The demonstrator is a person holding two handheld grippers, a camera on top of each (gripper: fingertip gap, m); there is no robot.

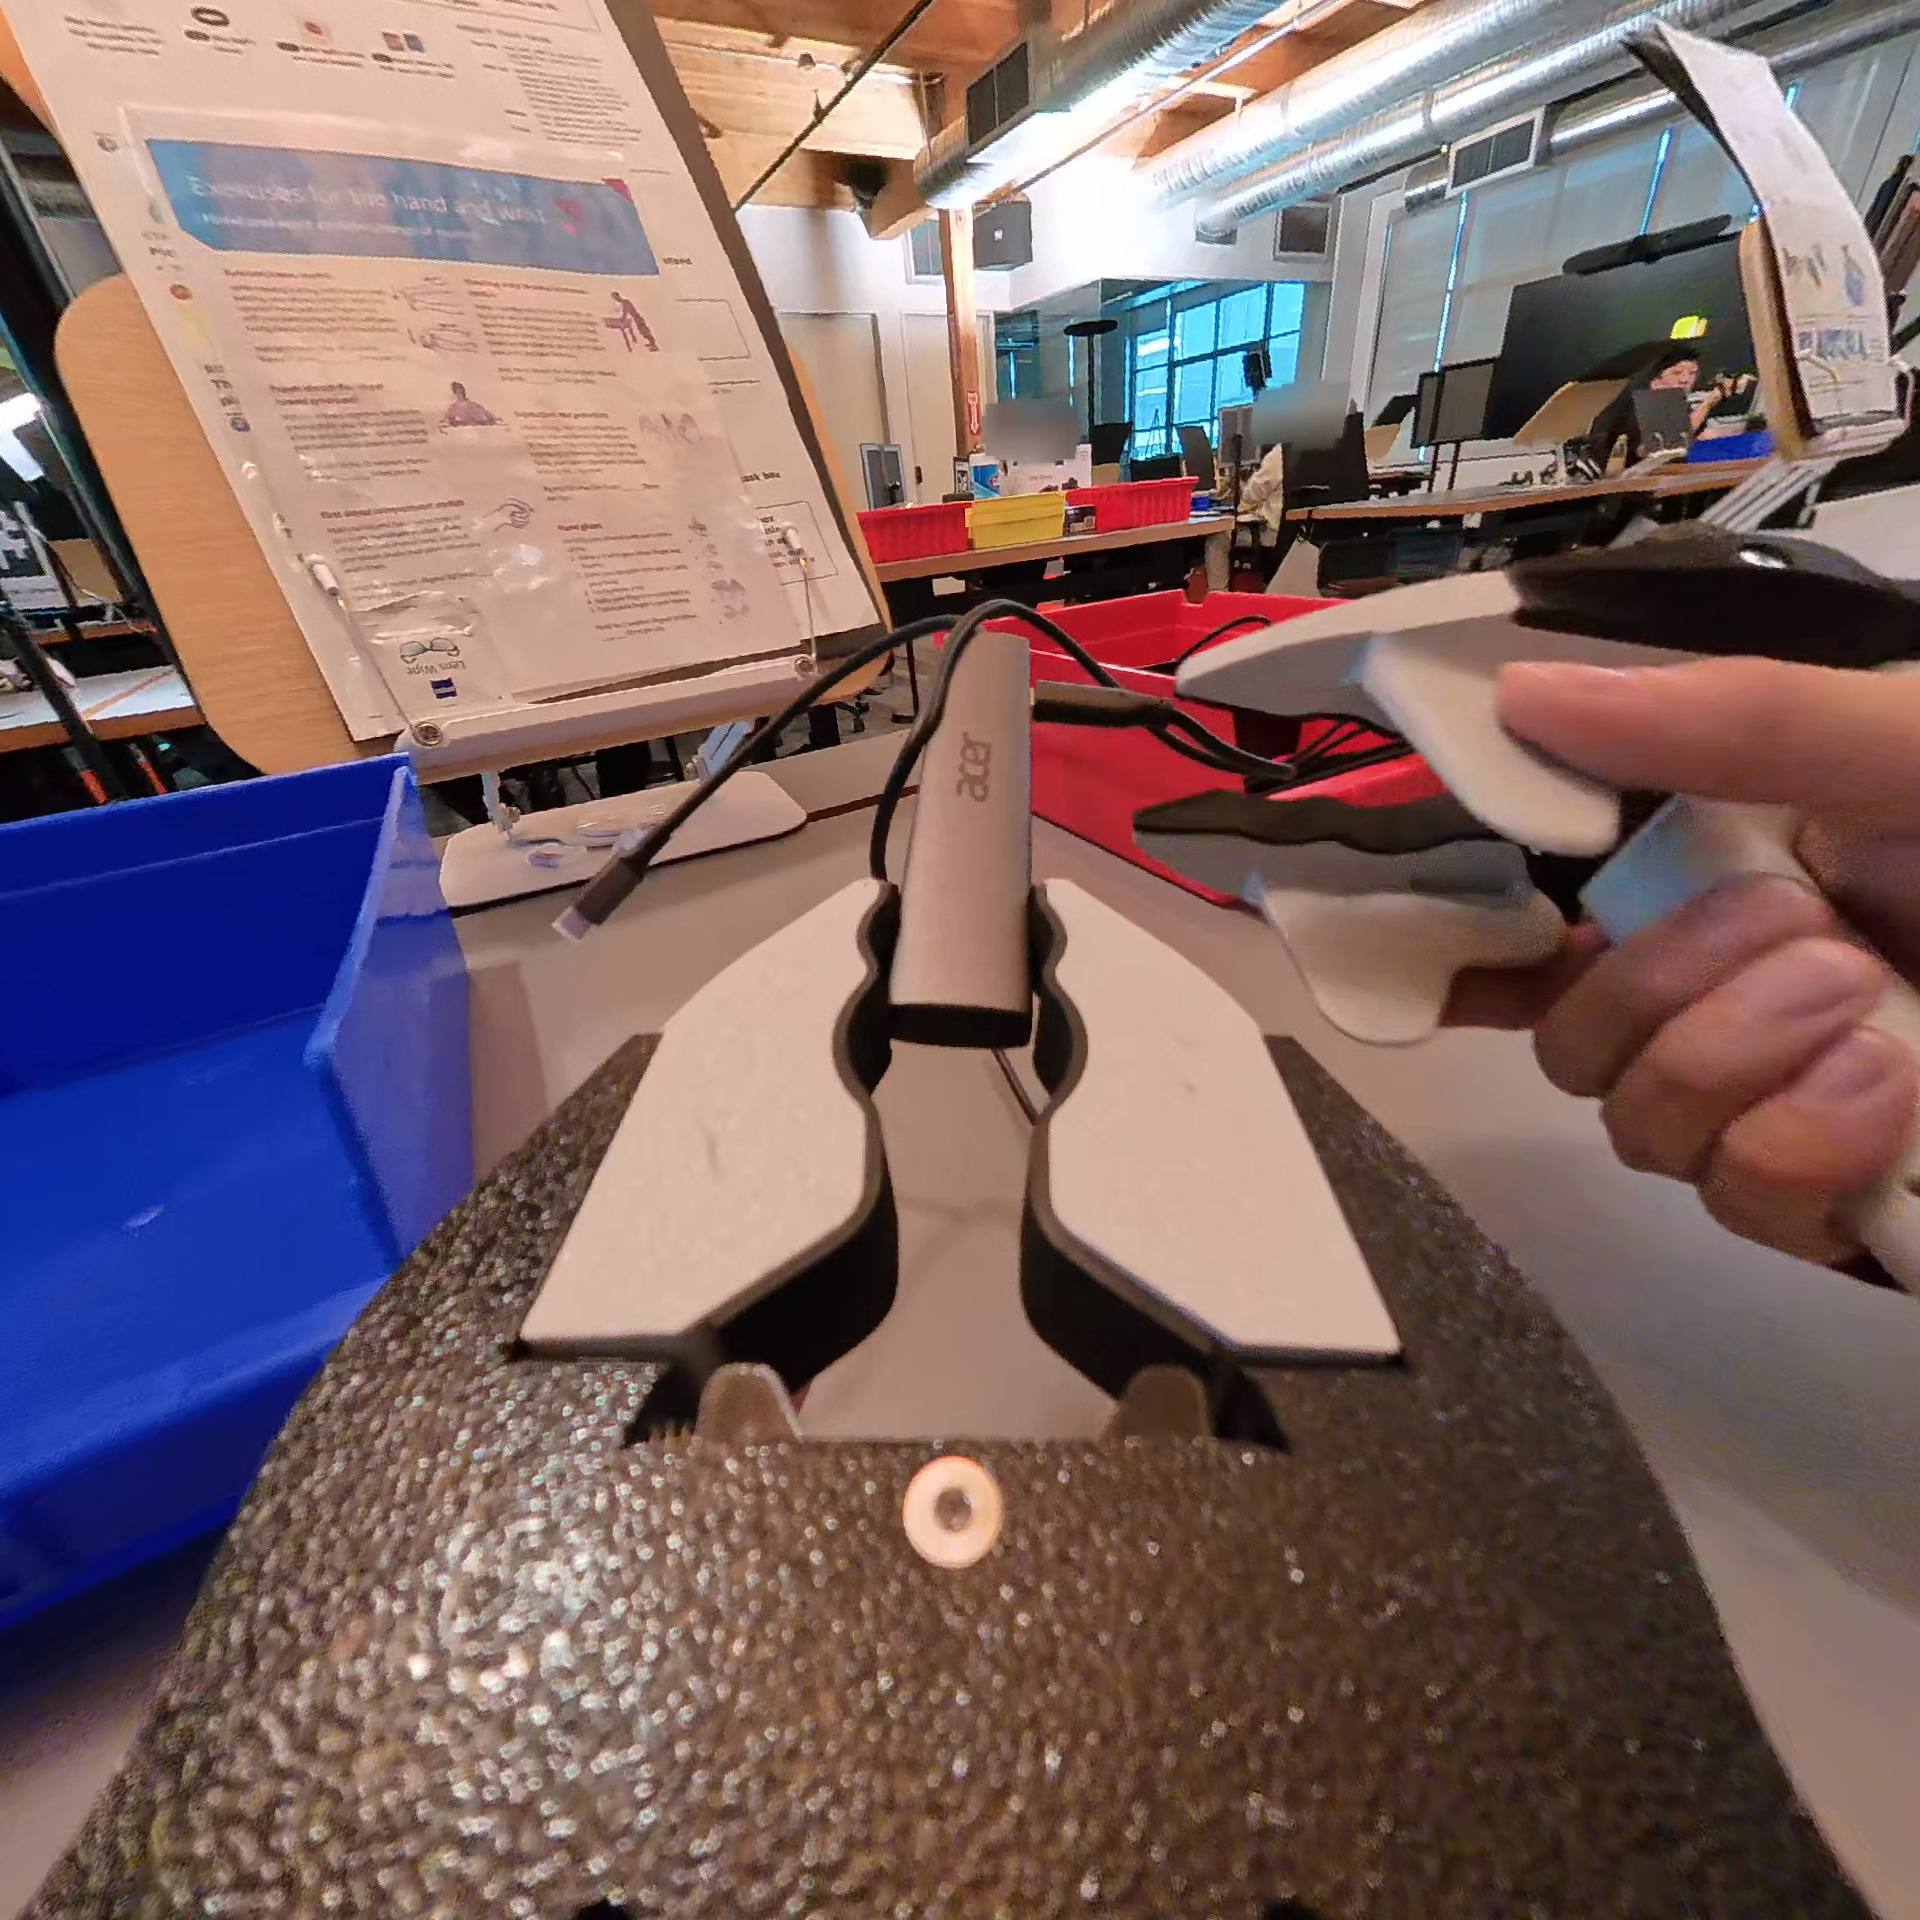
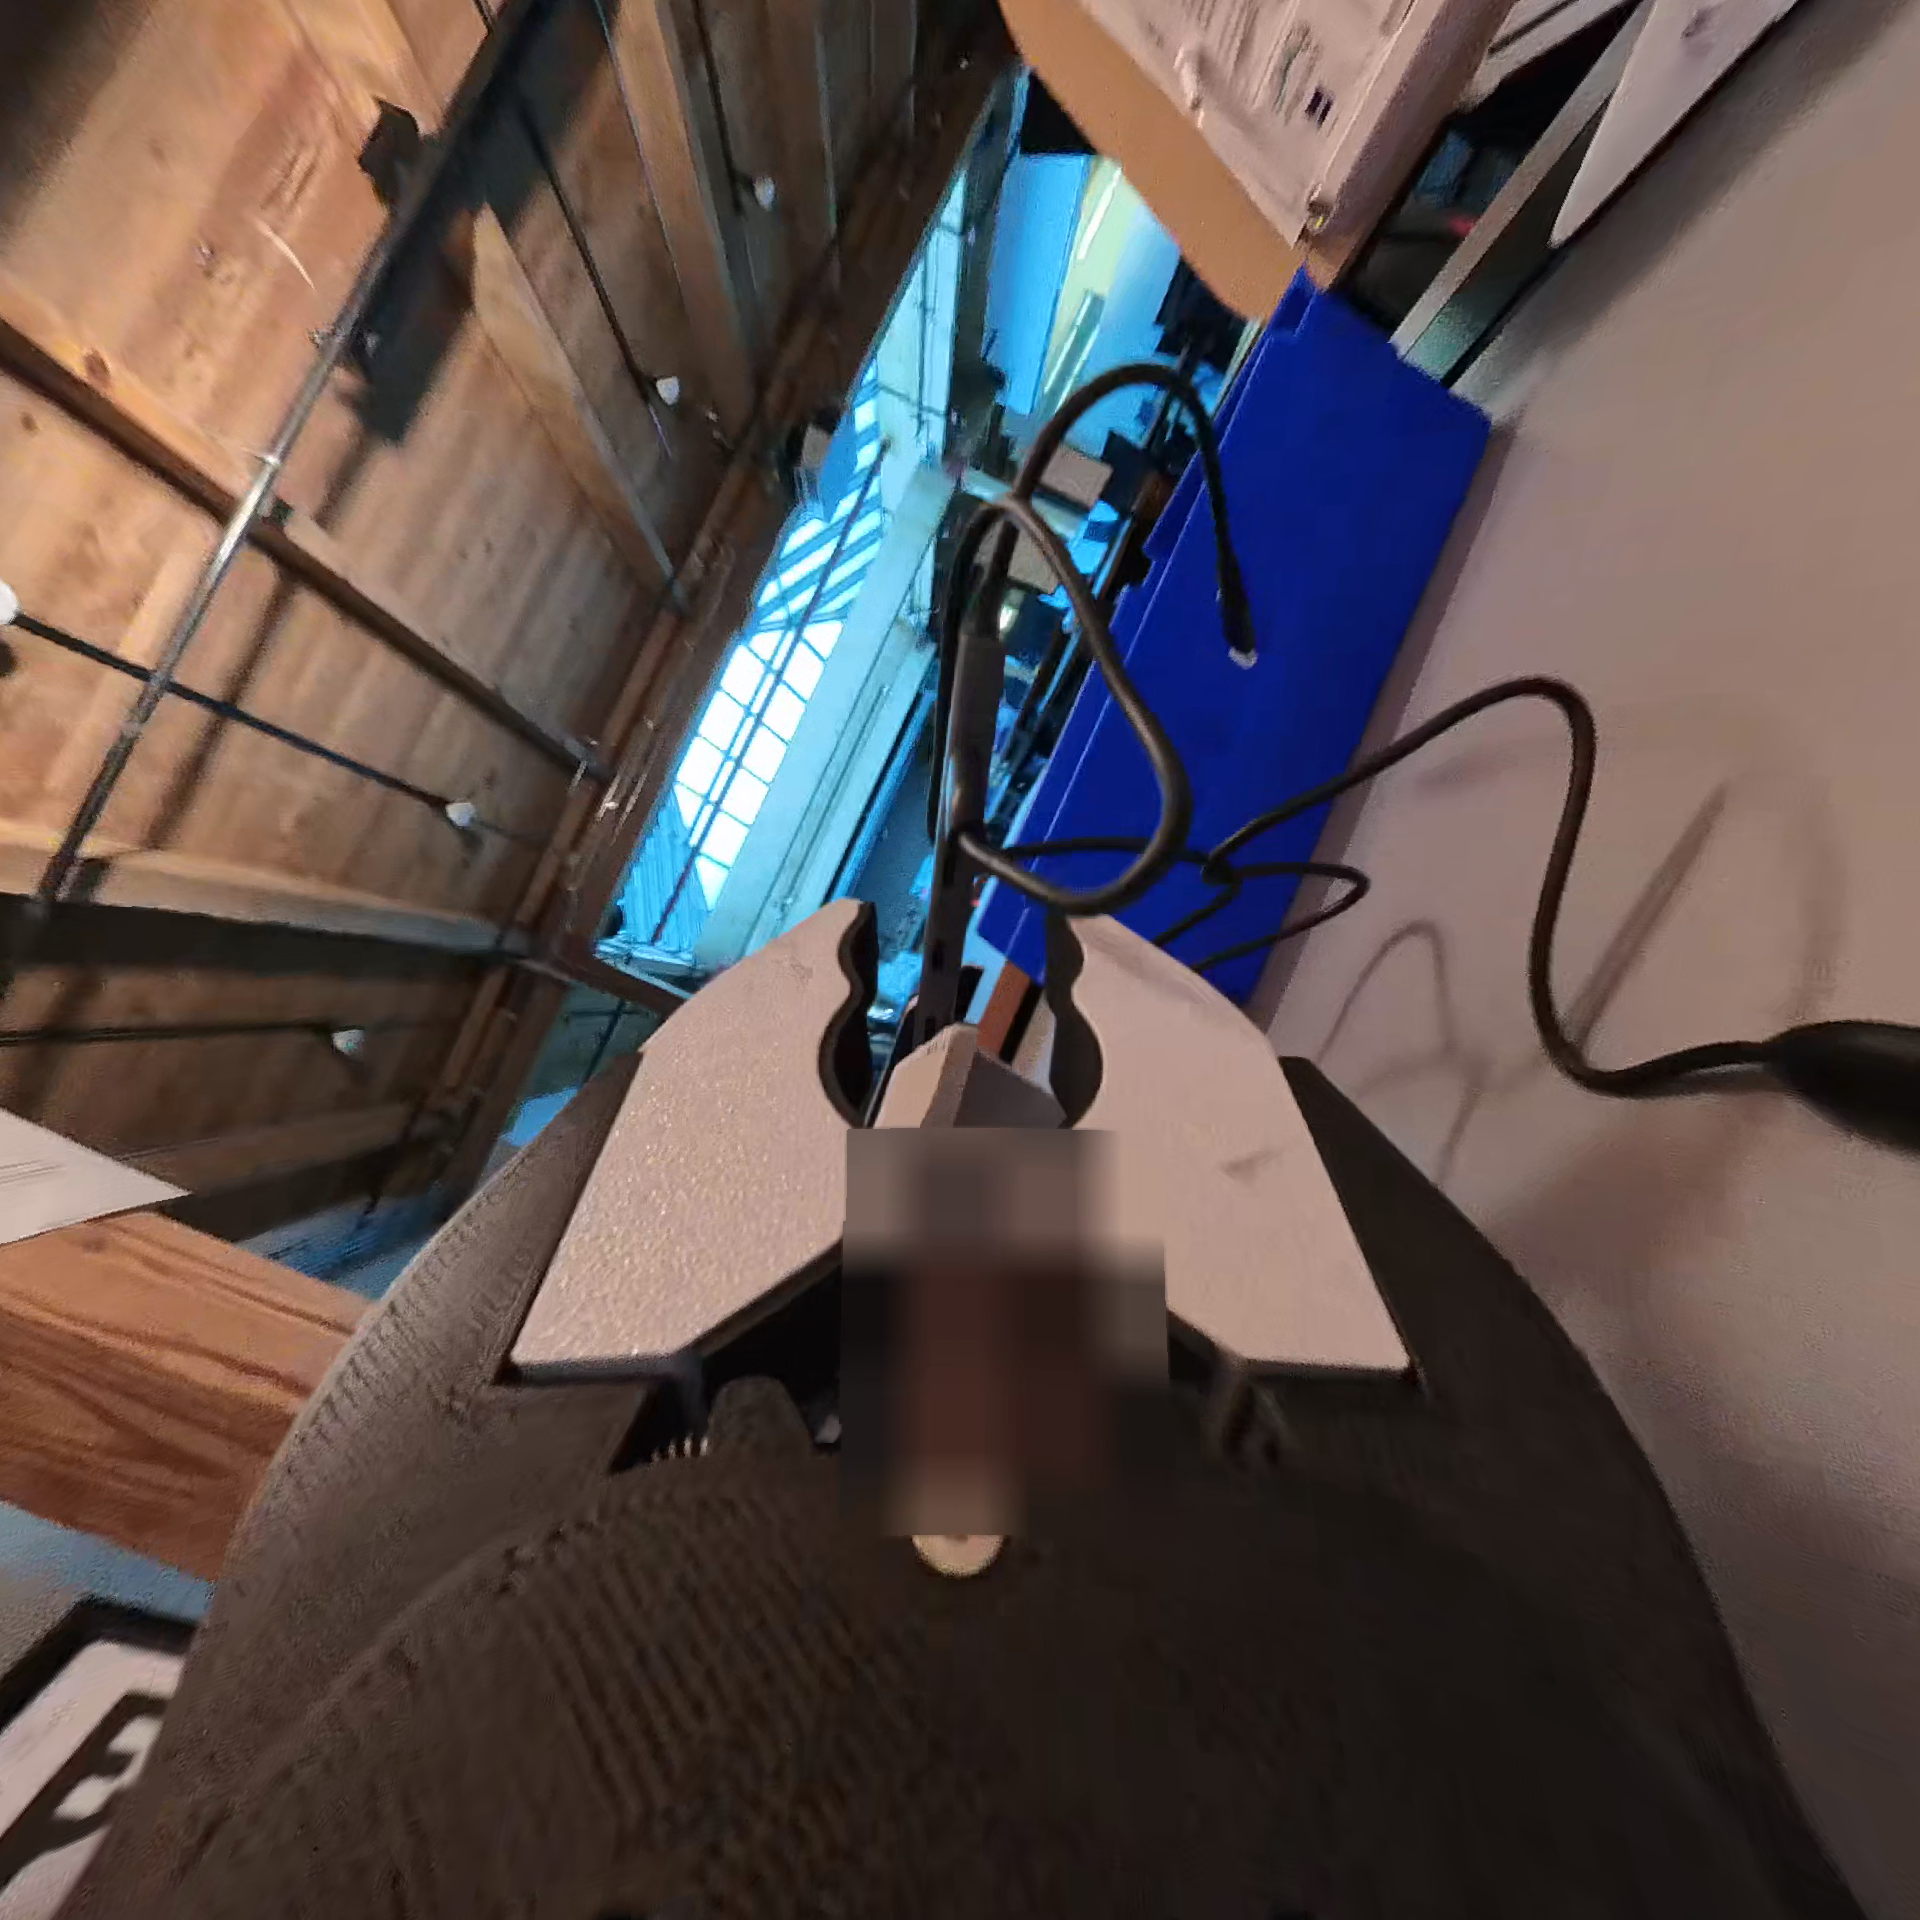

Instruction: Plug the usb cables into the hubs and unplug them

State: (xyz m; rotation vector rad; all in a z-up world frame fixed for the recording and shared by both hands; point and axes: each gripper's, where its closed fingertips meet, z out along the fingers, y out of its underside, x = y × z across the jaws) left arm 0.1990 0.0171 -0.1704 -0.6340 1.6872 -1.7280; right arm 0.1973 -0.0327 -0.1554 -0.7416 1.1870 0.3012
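Hub count one: silver USB hub clamped upright in left gripper, its black cable dangling one loose plug left of it; right gripper, right of hub, jaws parted around black cables, grip uncertain.

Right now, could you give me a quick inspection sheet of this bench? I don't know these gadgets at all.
Surface: grey table, mostly bare.
Job's things: silver USB hub held upright in the left gripper; its own short cable ends in a free plug.
Clutter: blue bin at left, red bin behind.
Grippers: left gripper shut on the hub; right gripper with a dark cable plug between its fingers, a grey tip showing there too.
Cables: black cables loop loosely across the table.
Surroundings: clipboard stand with printed sheets; desks and monitors beyond.
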